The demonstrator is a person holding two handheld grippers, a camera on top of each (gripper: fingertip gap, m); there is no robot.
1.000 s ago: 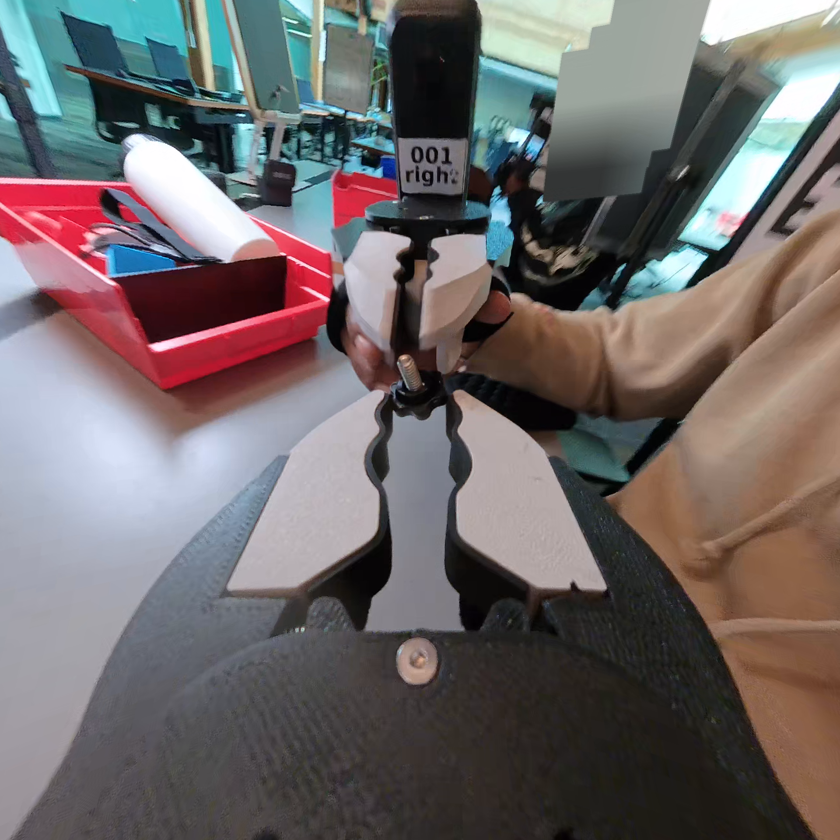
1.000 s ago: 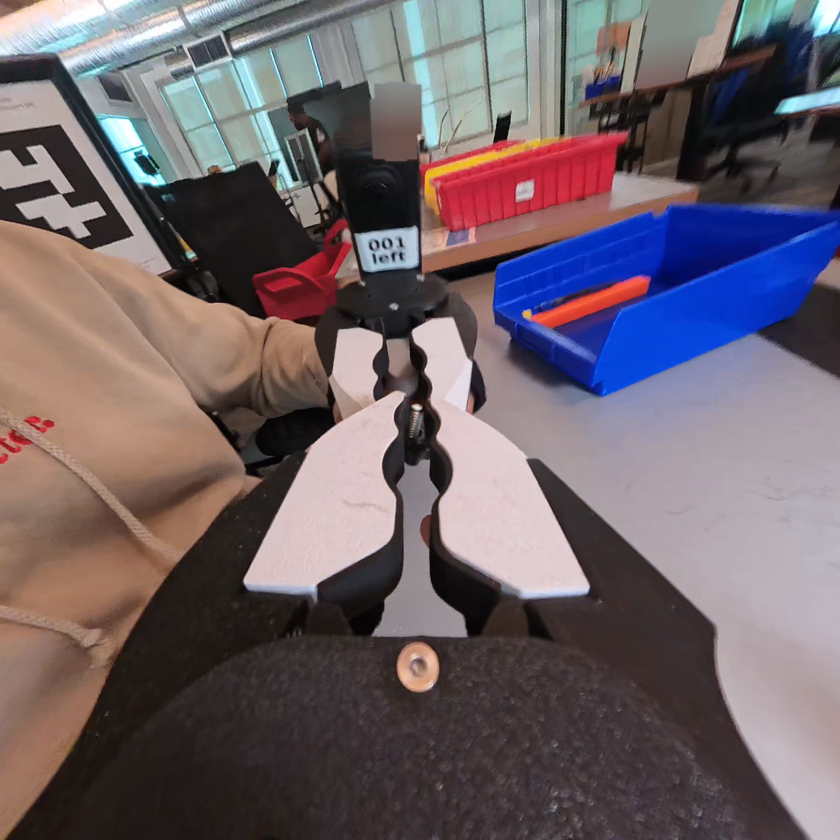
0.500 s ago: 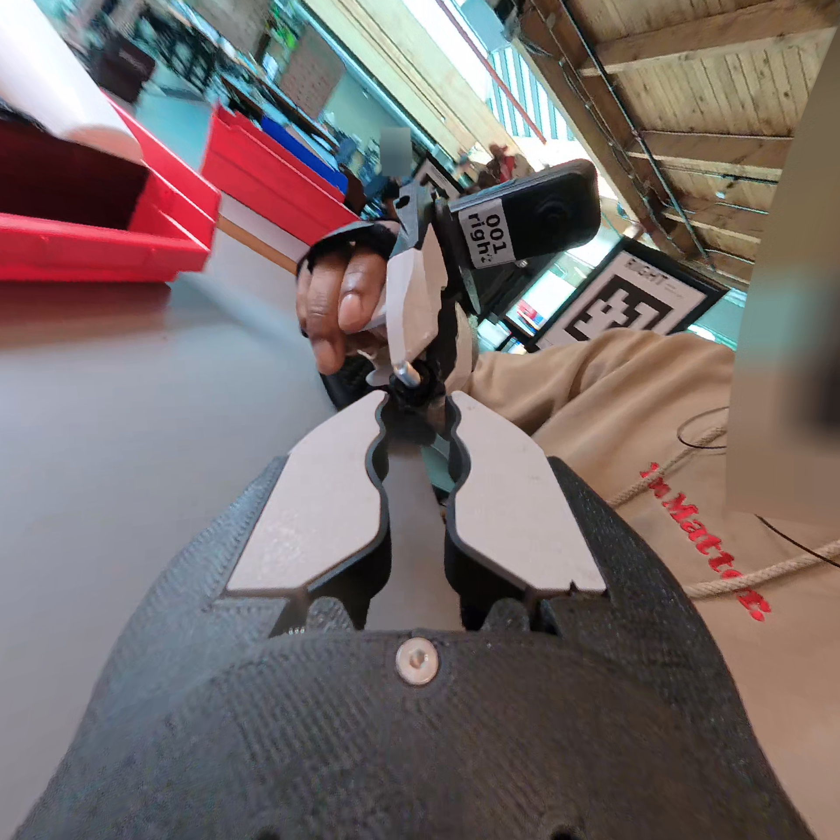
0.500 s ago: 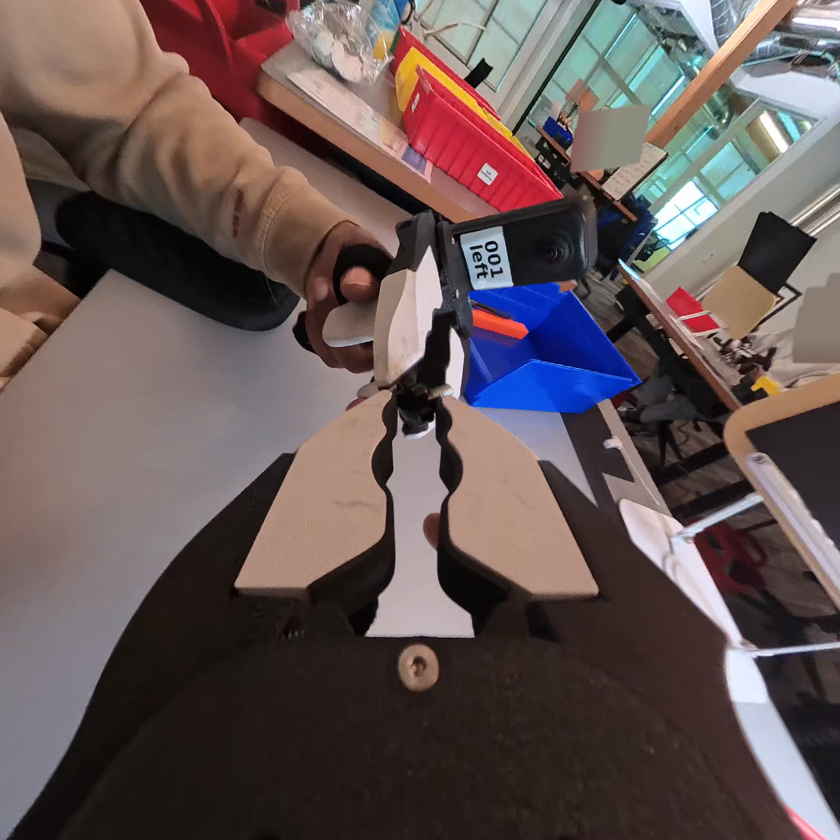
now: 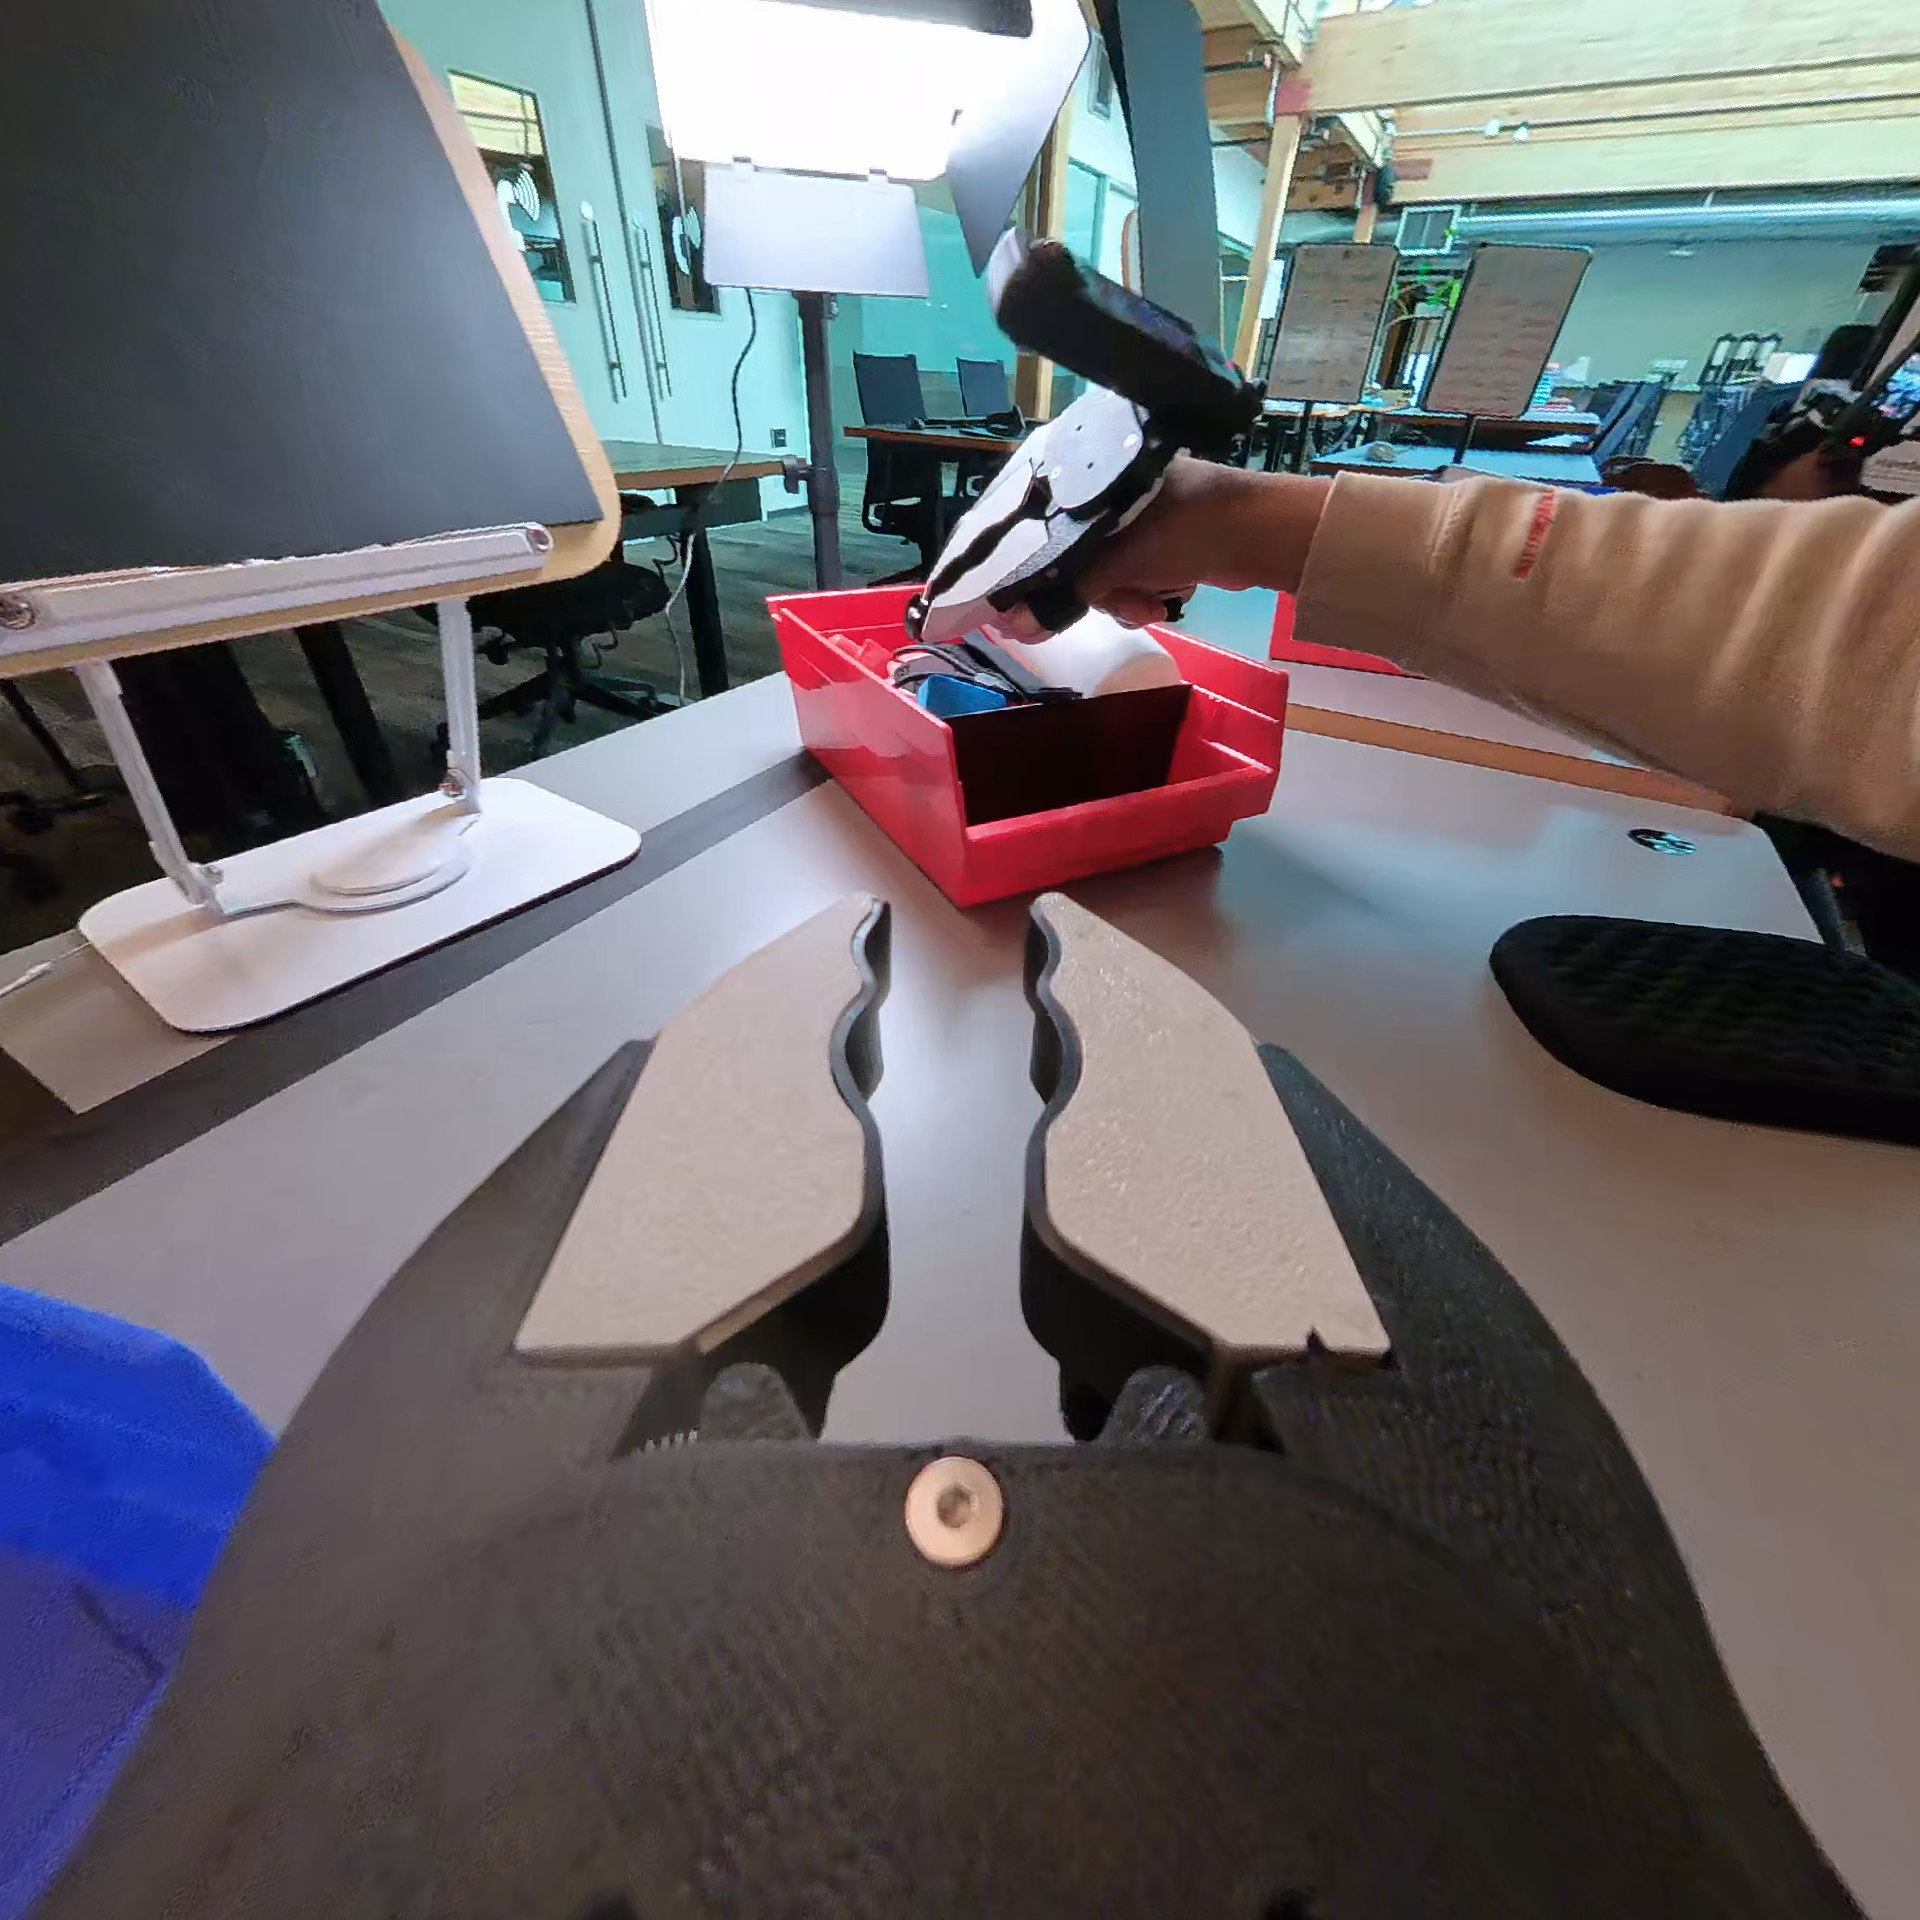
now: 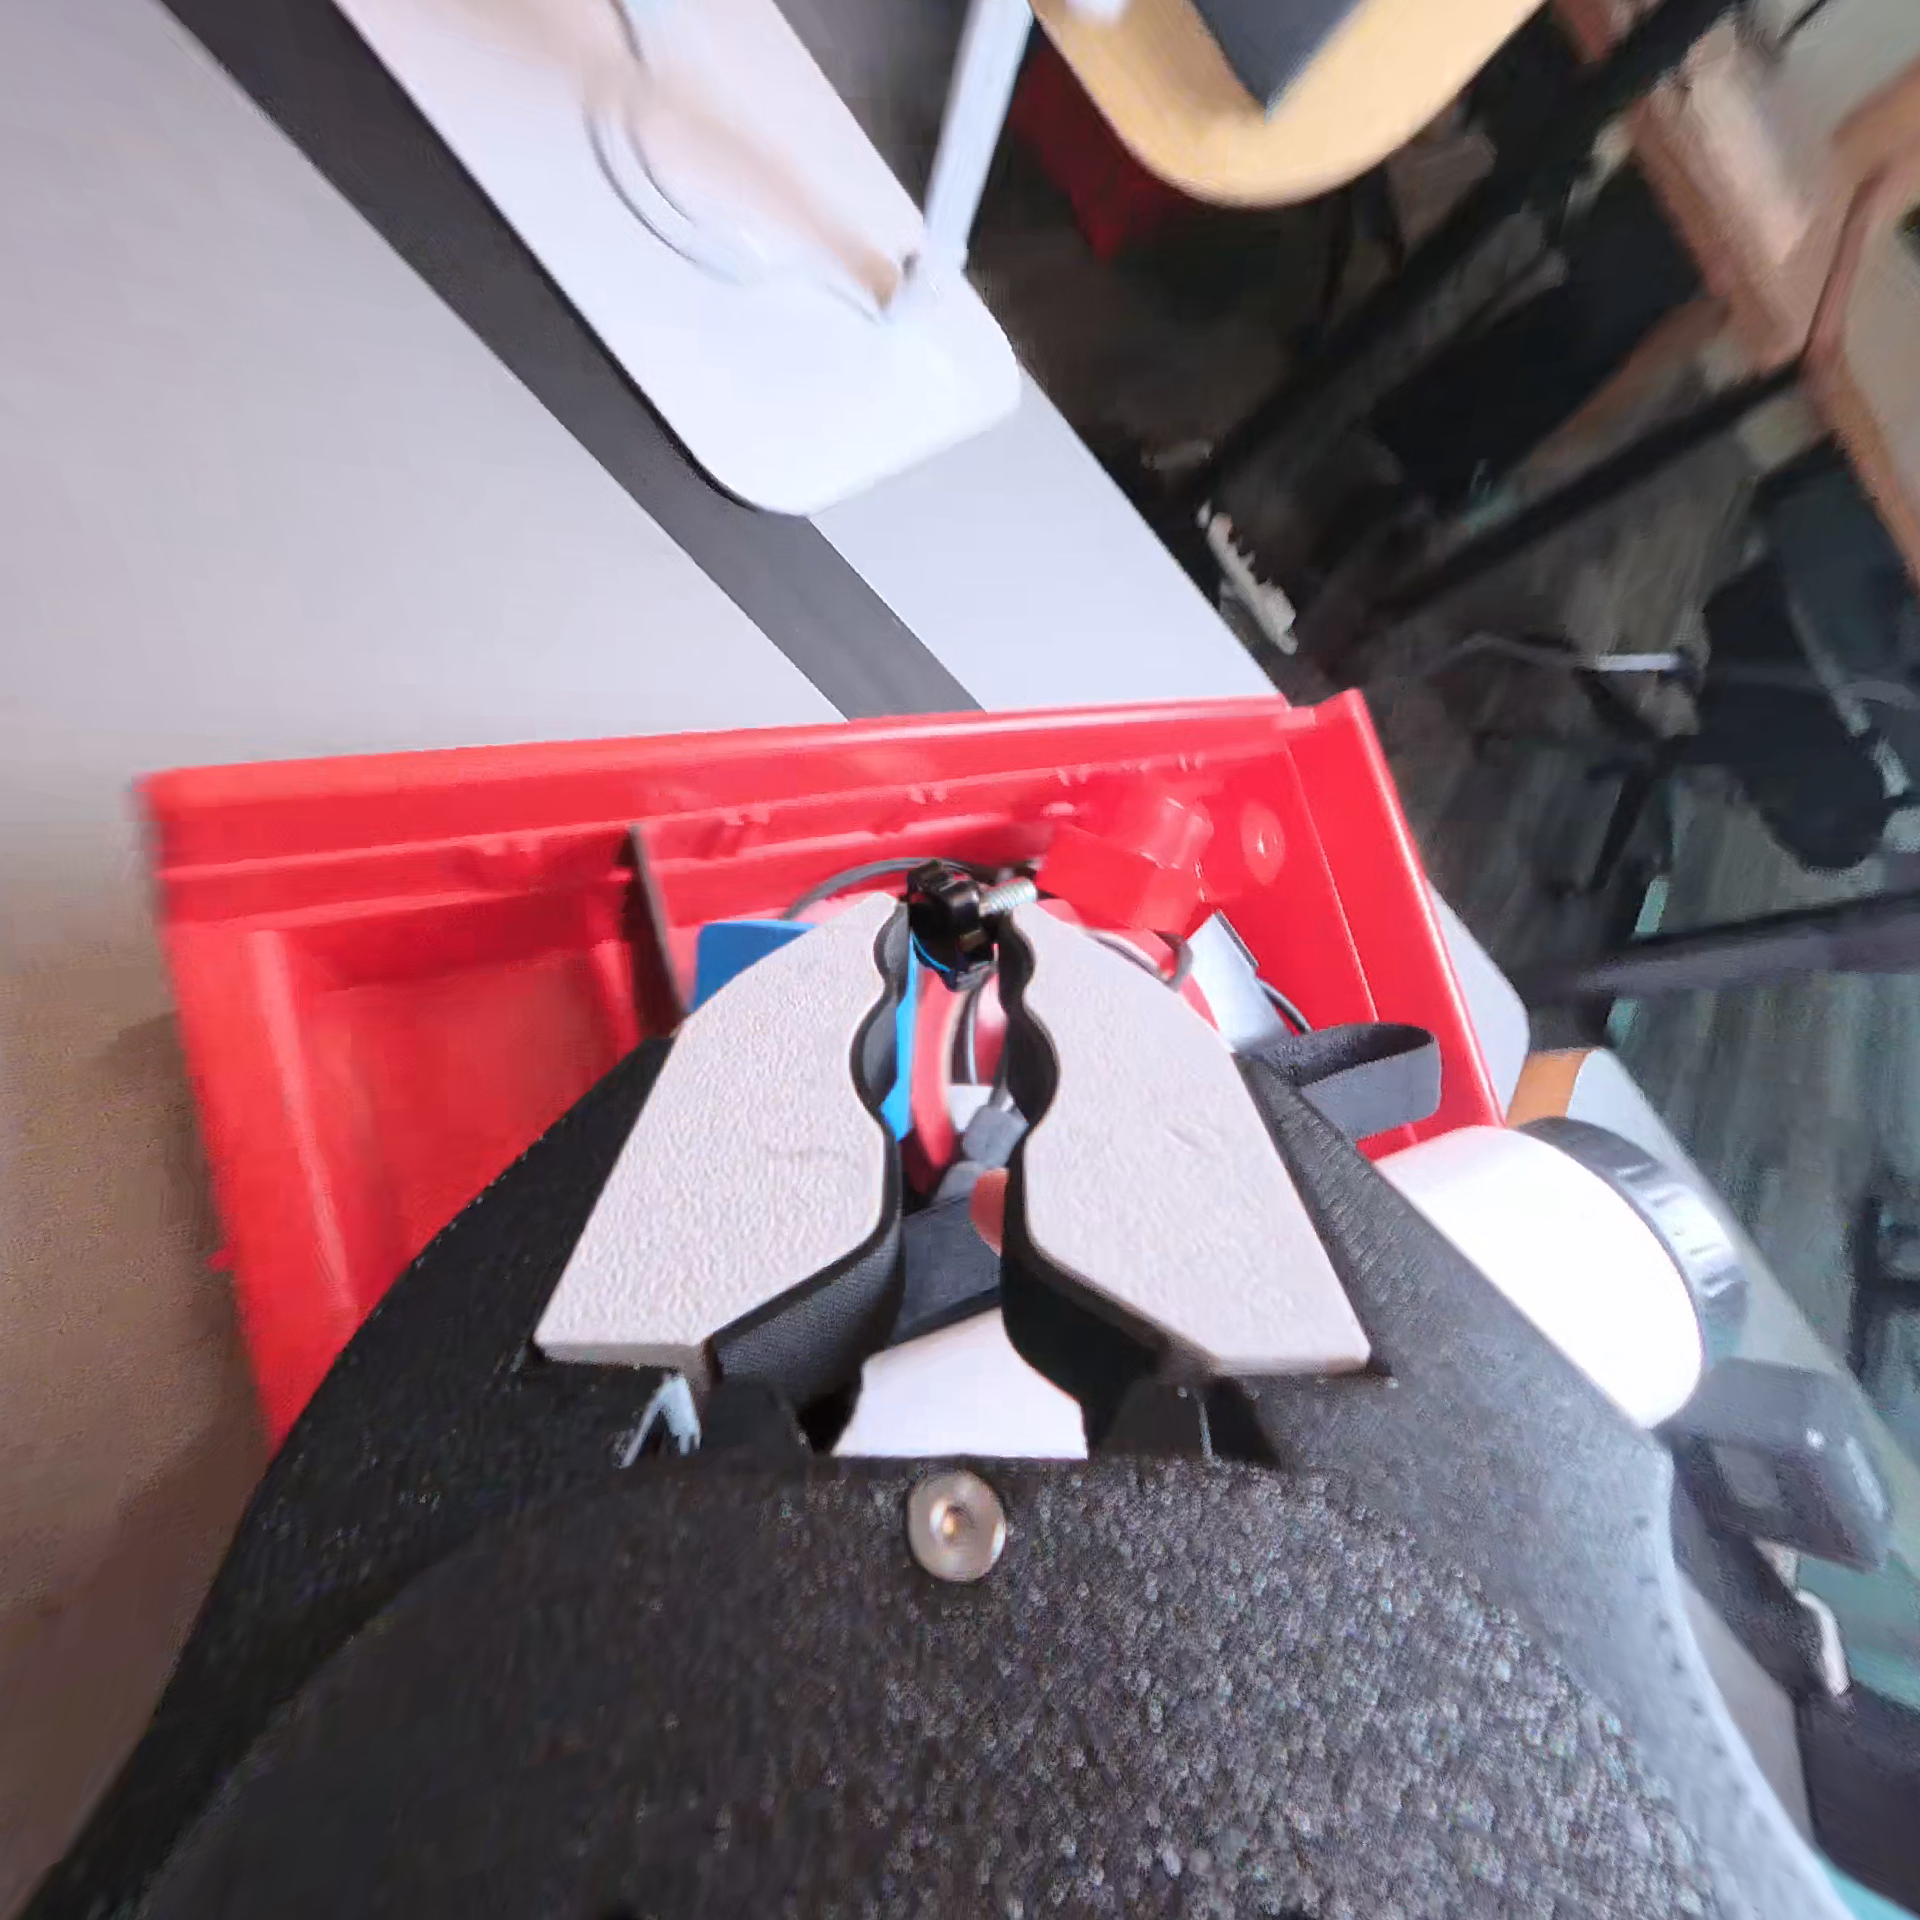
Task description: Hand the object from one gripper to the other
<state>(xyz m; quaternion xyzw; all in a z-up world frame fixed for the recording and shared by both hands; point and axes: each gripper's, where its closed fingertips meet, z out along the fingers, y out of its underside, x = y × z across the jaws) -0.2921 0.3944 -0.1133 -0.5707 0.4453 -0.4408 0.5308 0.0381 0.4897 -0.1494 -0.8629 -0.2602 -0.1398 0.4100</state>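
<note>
Two grippers work near a red bin (image 5: 1091, 831) on a grey table (image 5: 1455, 1039). Nearest, short of the bin, the left gripper (image 5: 956, 925) hovers with fingers parted and nothing between them. Farther off, over the bin's contents, the right gripper (image 6: 951, 920) pinches a black knob screw (image 6: 951, 914) at its tips. A white bottle (image 6: 1558, 1268) lies in the bin beside it.
</note>
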